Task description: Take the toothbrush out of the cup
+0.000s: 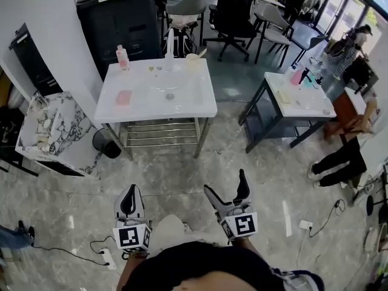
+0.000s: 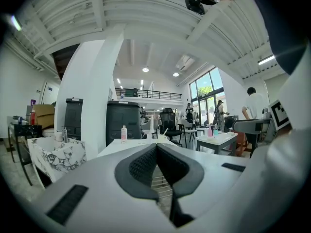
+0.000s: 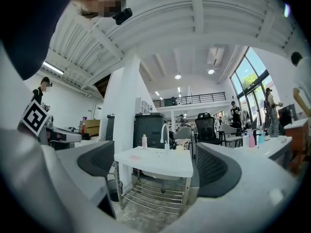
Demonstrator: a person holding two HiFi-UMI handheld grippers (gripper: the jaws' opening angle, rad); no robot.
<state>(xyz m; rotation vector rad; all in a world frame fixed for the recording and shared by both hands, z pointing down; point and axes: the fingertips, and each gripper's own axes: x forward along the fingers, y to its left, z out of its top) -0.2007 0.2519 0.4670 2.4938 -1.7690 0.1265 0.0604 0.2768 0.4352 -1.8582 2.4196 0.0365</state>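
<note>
Far left I see a marble-patterned cabinet (image 1: 54, 129). My left claw (image 1: 130, 193) hangs low in front of me, jaws pressed together w/ nothing between them, well short of the white tabletop (image 1: 194, 105). On the tabletop, L to R: a pink bottle (image 1: 122, 56) at the back left corner, a pink pad (image 1: 123, 97) nearer me, a white faucet (image 1: 170, 44) at the back, then the cup (image 1: 193, 59). The toothbrush (image 1: 200, 52) sits in the cup, leaning out to the right; it's too small for more detail. My right claw (image 1: 226, 185) is also well back from the tabletop, jaws wide apart and empty. Further right stands a second table (image 1: 303, 105).
</note>
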